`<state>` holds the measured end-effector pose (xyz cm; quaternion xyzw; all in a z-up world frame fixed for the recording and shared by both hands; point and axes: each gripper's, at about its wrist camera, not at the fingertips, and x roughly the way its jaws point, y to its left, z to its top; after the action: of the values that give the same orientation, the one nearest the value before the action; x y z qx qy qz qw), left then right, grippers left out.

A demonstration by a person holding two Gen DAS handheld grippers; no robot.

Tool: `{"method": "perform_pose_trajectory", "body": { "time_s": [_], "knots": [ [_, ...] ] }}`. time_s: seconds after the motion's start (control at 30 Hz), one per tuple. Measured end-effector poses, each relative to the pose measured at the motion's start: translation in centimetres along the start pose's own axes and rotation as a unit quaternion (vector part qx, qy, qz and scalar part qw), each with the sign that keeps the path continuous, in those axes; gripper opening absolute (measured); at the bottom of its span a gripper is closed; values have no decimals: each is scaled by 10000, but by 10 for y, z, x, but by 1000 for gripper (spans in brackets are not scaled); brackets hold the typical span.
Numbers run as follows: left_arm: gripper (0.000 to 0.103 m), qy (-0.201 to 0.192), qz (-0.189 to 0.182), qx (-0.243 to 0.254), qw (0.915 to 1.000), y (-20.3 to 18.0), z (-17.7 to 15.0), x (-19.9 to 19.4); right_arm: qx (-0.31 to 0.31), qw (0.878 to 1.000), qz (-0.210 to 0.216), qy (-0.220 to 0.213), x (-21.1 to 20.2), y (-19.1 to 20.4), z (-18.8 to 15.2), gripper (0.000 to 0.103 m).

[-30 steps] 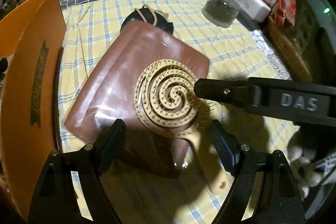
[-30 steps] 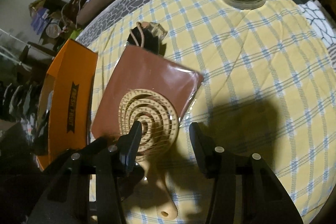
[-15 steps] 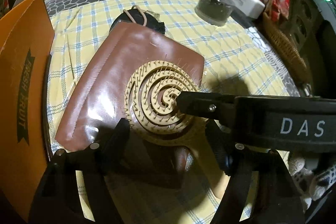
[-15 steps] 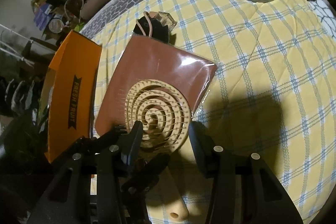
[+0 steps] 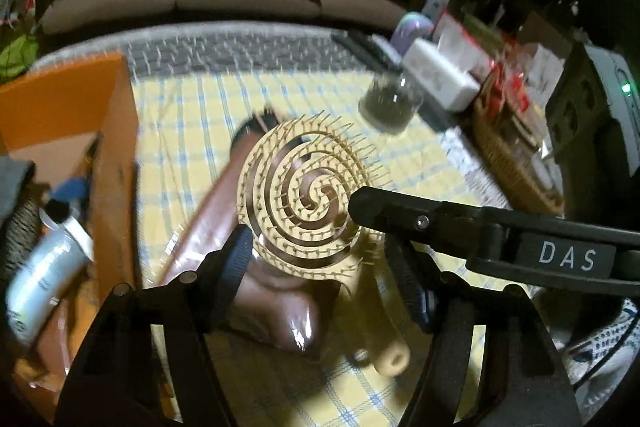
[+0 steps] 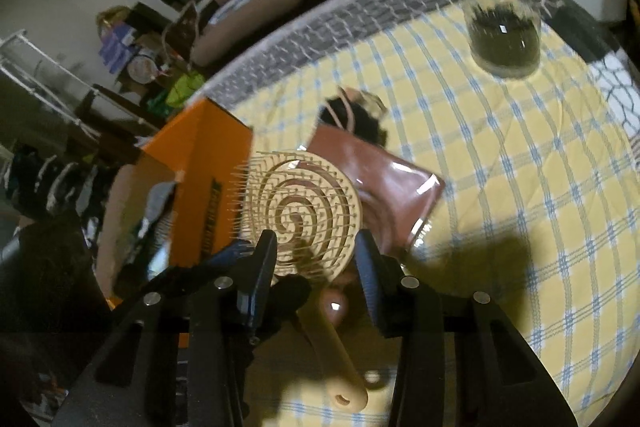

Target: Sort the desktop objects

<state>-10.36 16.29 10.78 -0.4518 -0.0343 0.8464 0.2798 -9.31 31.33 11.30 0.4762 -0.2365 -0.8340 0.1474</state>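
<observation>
A: Nearest the lens, what do the two tools show?
B: The left gripper [image 5: 320, 267] and the right gripper [image 6: 316, 259] both straddle the spiral hairbrush [image 5: 308, 199]. Their fingers have just been closing, with the brush between them. In the right wrist view the fingers sit at the neck where the round head meets the handle; whether the pads actually press it, the frames do not settle. The left fingers [image 5: 236, 259] flank the lower rim of the head, and contact there is equally unclear.

A: What has changed since a second ago?
B: The brush then lay flat on the brown pouch [image 5: 208, 227]. Now its head stands tilted up off the pouch, bristles toward the cameras, and the handle end [image 6: 346, 397] hangs free above the yellow checked cloth [image 6: 520, 187] on the desk. Motion blur suggests that the lift is under way.

A: And what lies beyond the brush?
B: Left of the brush stands the orange box [image 6: 208, 147], open, with a tube and other items already inside. Just behind the pouch lies a dark object with a cord [image 6: 352, 115]. Farther off is a glass jar [image 6: 504, 39].

A: Meaning for the sorting?
B: The brush is probably bound for the box; a loose grip risks a slip.
</observation>
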Motion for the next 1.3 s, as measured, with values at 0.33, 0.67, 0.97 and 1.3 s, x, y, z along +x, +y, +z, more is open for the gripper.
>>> {"method": "perform_pose_trajectory", "body": {
  "time_s": [0.33,0.67,0.97,1.3],
  "knots": [
    [52,-649,-150,-152,9977,12,24,-66,-202,9934,1053,-406,-16,65,17,28],
    [58,-481,-19,-1029,9935,80,30,-70,-138,9980,191,-586,-2,51,23,33],
    [77,-312,-175,-1326,9905,77,24,-52,-251,9922,-1074,-587,33,-4,16,52],
    [81,-1,-159,-1577,9874,75,22,-26,-1195,9837,-1310,-310,86,5,-5,53]
  ]
}}
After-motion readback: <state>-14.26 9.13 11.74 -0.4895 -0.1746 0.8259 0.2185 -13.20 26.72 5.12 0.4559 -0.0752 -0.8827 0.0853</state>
